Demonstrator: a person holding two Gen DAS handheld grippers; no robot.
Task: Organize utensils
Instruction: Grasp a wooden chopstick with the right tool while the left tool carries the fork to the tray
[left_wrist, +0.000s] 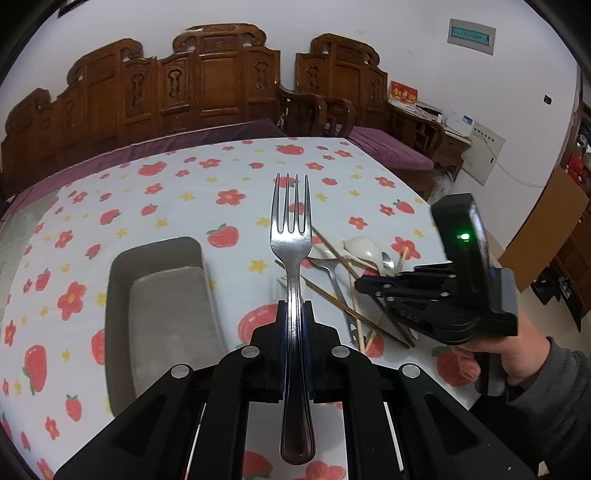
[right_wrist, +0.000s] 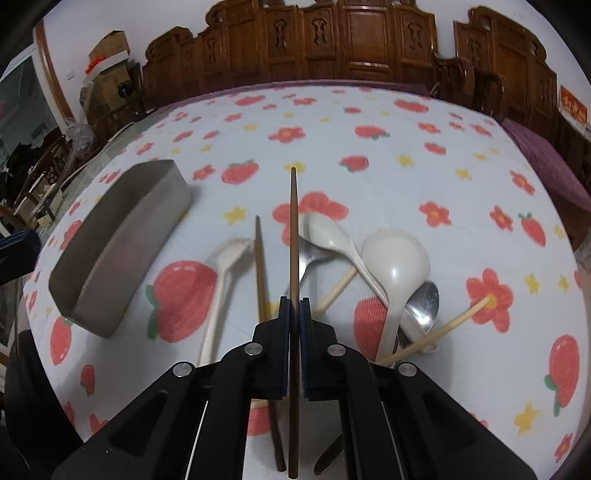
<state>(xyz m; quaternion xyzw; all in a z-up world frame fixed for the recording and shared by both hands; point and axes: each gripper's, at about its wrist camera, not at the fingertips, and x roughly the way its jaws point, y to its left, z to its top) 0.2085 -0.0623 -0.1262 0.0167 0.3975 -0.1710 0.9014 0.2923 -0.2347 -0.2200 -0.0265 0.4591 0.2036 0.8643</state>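
Biggest risk, my read: both grips are thin-on-thin. The left gripper (left_wrist: 295, 314) pinches the fork (left_wrist: 291, 236) only by its narrow handle, with the tines far out front, so a quick swing could let it pivot or slide out. The right gripper (right_wrist: 294, 306) clamps a dark chopstick (right_wrist: 293, 229) mid-shaft, and a round stick can roll between the pads and drop. That chopstick hangs over the pile; dipping its tip could snag the spoons and scatter them. The two grippers also work close together, so a clash on the way to the tray is possible.

Left gripper: jaws closed tight on the fork handle, fork pointing away, held above the tablecloth (left_wrist: 184, 184), touching nothing else.

Right gripper: jaws closed tight on the dark chopstick, tip pointing far, raised above the pile.

Pile, near right in the left view: a second dark chopstick (right_wrist: 260, 266) just left of the held one, a pale chopstick (right_wrist: 436, 332) at near right, a metal spoon (right_wrist: 423, 302), a white ladle (right_wrist: 395, 258), white spoon (right_wrist: 325, 232) and another white spoon (right_wrist: 225, 273), all overlapping.

Grey tray (right_wrist: 122, 243), left of the pile, looks empty; sorting barely begun.

Far: carved wooden bench (left_wrist: 207, 85) behind the table.
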